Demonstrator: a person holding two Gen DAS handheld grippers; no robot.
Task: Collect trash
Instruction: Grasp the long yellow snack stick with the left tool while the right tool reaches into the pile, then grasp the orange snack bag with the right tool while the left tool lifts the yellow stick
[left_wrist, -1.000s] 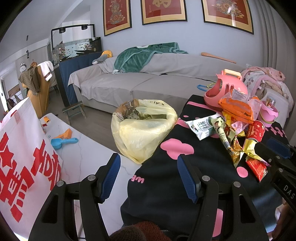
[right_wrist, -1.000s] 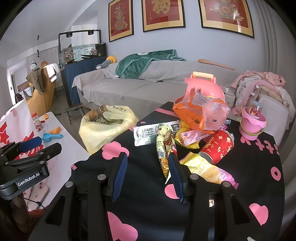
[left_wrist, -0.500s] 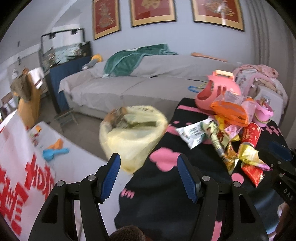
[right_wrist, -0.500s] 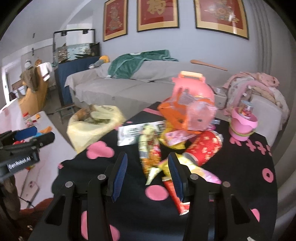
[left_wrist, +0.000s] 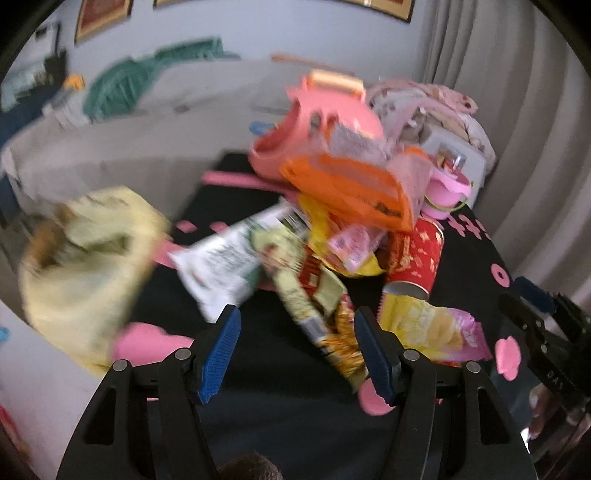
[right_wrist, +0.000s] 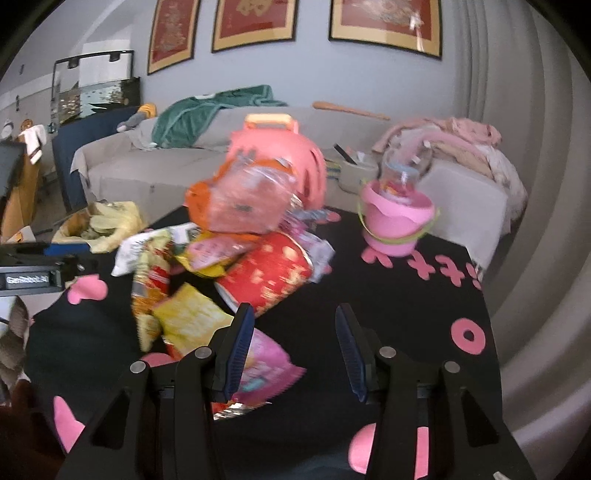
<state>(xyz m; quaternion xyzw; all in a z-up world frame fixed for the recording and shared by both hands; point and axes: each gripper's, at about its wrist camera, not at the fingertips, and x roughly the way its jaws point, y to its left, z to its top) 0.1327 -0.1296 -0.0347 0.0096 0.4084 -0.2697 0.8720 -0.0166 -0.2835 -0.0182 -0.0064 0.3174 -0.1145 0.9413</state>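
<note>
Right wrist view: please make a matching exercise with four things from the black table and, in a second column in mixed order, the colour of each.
Things:
1. can
2. bucket
3. trash bag
4. left gripper pads

Colours:
a. pale yellow
b. blue
c. red with gold marks
d. pink with a green handle

Pairs: 1-c, 2-d, 3-a, 4-b
</note>
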